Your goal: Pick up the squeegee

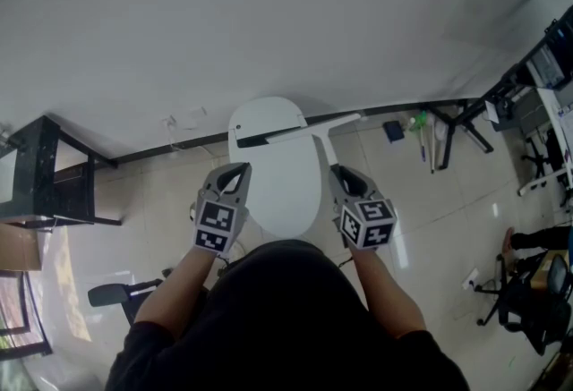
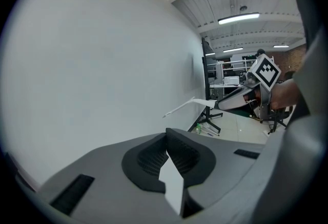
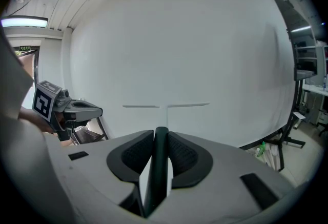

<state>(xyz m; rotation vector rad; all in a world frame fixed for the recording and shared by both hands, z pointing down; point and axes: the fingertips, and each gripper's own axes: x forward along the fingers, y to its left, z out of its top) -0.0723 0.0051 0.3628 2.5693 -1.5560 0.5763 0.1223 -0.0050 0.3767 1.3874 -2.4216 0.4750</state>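
The squeegee (image 1: pixel 296 131) is white, with a long thin blade and a dark green handle. My right gripper (image 1: pixel 344 174) is shut on that handle and holds the squeegee above the white round table (image 1: pixel 285 197). In the right gripper view the handle stands between the pads of my right gripper (image 3: pixel 160 134), and the squeegee's blade (image 3: pixel 165 106) shows as a level line against the white wall. My left gripper (image 1: pixel 235 174) hovers to the left over the table, shut with nothing held. The left gripper view looks past my left gripper (image 2: pixel 166 135) to the squeegee (image 2: pixel 190 106) and the right gripper (image 2: pixel 228 103).
A black table (image 1: pixel 38 167) stands at the left by the wall. A green bottle (image 1: pixel 419 122) and a blue object (image 1: pixel 394 130) lie on the tiled floor near black stand legs (image 1: pixel 461 125). Office chairs (image 1: pixel 528 291) and a person's legs (image 1: pixel 537 239) are at the right.
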